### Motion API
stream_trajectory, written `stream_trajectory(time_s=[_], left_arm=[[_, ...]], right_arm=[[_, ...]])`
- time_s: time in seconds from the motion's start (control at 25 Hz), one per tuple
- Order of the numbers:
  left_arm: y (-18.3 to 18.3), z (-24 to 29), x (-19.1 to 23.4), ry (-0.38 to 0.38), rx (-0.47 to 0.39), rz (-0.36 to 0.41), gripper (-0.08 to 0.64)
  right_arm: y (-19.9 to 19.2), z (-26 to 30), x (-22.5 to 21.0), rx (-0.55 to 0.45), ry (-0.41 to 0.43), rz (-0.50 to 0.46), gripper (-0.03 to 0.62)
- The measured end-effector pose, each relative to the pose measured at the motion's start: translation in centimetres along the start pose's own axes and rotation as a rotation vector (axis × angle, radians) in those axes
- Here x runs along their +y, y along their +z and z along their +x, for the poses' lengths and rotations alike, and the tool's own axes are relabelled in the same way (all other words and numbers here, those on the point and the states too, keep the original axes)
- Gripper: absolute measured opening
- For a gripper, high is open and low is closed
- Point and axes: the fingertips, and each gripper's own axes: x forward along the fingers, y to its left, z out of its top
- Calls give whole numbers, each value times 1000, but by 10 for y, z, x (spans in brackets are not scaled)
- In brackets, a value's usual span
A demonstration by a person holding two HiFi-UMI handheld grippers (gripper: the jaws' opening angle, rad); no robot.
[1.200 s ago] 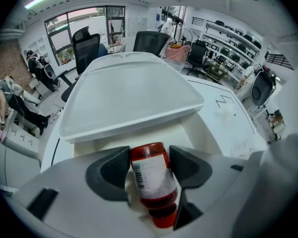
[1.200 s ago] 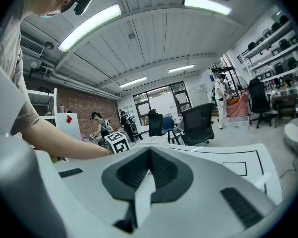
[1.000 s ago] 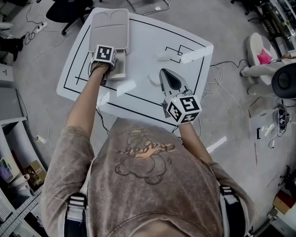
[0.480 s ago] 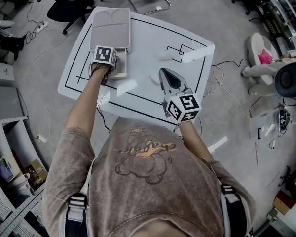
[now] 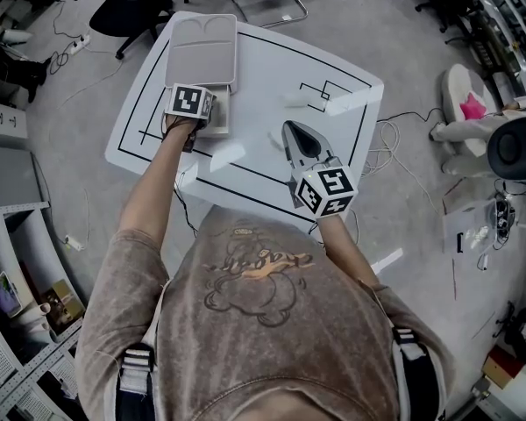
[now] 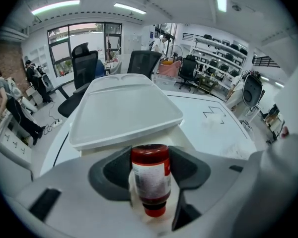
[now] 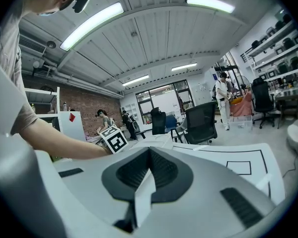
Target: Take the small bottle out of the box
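Note:
A small dark-red bottle (image 6: 150,178) with a white label sits between the jaws of my left gripper (image 6: 150,155), narrow red cap towards the camera. The jaws have just been closing and now press on its sides. It hangs just above the white box (image 6: 185,133), whose open lid (image 6: 123,108) stands behind it. In the head view the left gripper (image 5: 198,112) is over the box (image 5: 219,123) at the table's left, and the bottle is hidden under it. My right gripper (image 5: 290,130) hovers over the table's middle, shut with nothing in it; its pads meet in the right gripper view (image 7: 149,155).
The white table (image 5: 272,68) carries black lines and a few small white pieces (image 5: 291,100). Office chairs (image 5: 131,7) stand beyond its far edge. Cables (image 5: 387,134) lie on the floor at the right, shelves (image 5: 9,305) at the left. People stand far off.
My left gripper has risen a little over the box. The right gripper has kept still.

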Motion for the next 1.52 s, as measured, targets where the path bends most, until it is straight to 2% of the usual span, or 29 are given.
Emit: stream_trajectory(time_s=[0.16, 0.32, 0.56, 0.72, 1.0, 1.28, 1.52], left_arm=[[5, -10, -8, -12, -54, 4, 229], [14, -24, -1, 40, -113, 59, 229], [27, -49, -3, 35, -197, 54, 229], [44, -72, -11, 7, -288, 72, 229], [74, -131, -34, -67, -503, 66, 229], [80, -185, -57, -146, -697, 36, 229], [72, -218, -69, -181, -791, -3, 229]], right_arm=[[-1, 0, 5, -1, 13, -7, -5], [0, -1, 11, -1, 27, -13, -5], [-1, -2, 19, 3, 50, -25, -5], [-1, -2, 24, 5, 63, -33, -5], [0, -2, 25, 6, 63, -39, -5], [1, -3, 20, 2, 46, -44, -5], [2, -7, 17, -7, 26, -53, -5]])
